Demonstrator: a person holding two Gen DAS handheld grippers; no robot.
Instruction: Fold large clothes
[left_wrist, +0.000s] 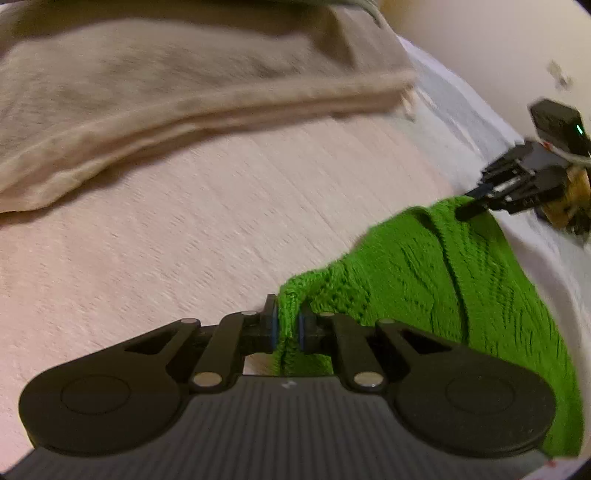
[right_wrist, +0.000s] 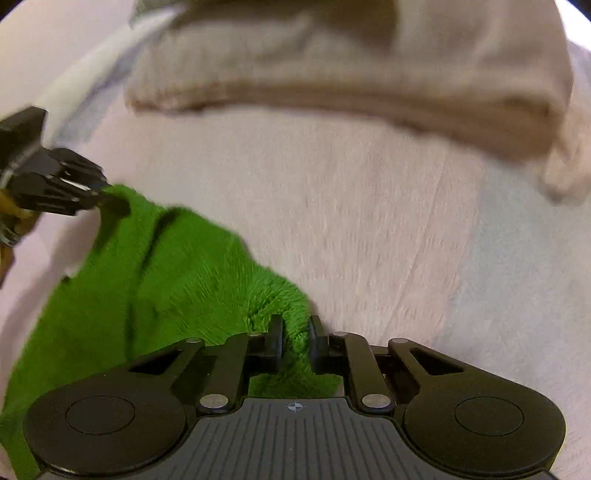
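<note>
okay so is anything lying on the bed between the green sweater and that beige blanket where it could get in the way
Nothing visible. Both tongs, left and right, grip the green sweater; only bare pink bedspread lies before the beige blanket.

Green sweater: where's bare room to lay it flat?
Bare pinkish bedspread lies between the green sweater and the beige cloth. It is crowded near both hand-held grippers, left and right, where the knit bunches.
</note>
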